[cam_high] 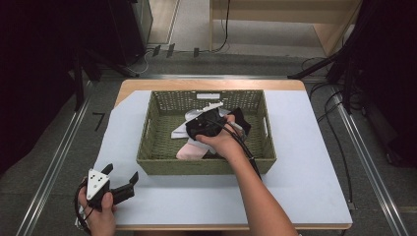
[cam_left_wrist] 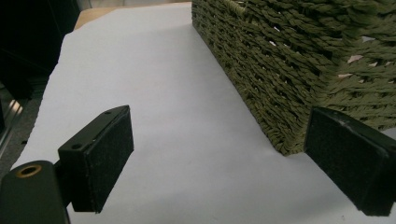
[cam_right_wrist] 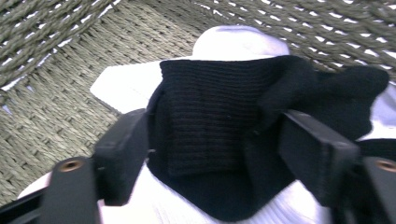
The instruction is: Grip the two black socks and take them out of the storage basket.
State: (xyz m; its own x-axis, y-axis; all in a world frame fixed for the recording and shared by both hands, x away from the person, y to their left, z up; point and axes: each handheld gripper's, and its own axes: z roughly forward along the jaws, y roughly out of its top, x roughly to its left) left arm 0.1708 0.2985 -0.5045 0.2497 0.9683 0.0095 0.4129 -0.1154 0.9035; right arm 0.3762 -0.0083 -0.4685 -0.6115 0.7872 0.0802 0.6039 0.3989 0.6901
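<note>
A green woven basket [cam_high: 206,164] stands mid-table with several socks in it: white ones [cam_high: 184,130], a pink one [cam_high: 189,151] and a black one [cam_high: 241,120]. My right gripper [cam_high: 199,129] reaches down into the basket. In the right gripper view its jaws [cam_right_wrist: 210,144] stand apart around a black knit sock [cam_right_wrist: 205,107] that lies on a white sock [cam_right_wrist: 240,42]; the pads do not squeeze it. My left gripper [cam_high: 121,173] is held open over the white sheet [cam_high: 305,162] near the basket's front left corner [cam_left_wrist: 280,70], nothing between its jaws [cam_left_wrist: 224,154].
The white sheet [cam_left_wrist: 154,70] covers the wooden table, with bare room left and right of the basket. The basket's woven wall and floor [cam_right_wrist: 56,84] close in around the right gripper. Cables and dark stands line the floor at the far side.
</note>
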